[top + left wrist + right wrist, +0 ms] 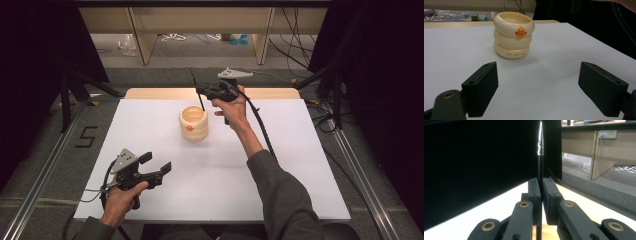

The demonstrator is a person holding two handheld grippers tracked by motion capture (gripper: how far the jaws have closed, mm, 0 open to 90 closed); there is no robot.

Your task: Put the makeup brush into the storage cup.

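Forearms enter the high view from the near edge; the left gripper [156,169] hovers spread and empty, near-left on the white table [300,165]. Far centre, the right gripper [202,91] pinches a black pen [200,102] above a cream ringed pen holder [193,123].

Left gripper view: jaws wide apart, holder [513,35] beyond, orange beak [520,32] facing.

Right gripper view: jaws clamp the pen [540,165]. Likely step: lowering it straight into the holder.

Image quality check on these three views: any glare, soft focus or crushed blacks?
High view: even light on the white table, surroundings dark. Left gripper view: cream cup sharp with a soft shadow, near jaws slightly soft. Right gripper view: glare streak on the black pen, left half crushed to black, the right gripper closed on the pen.
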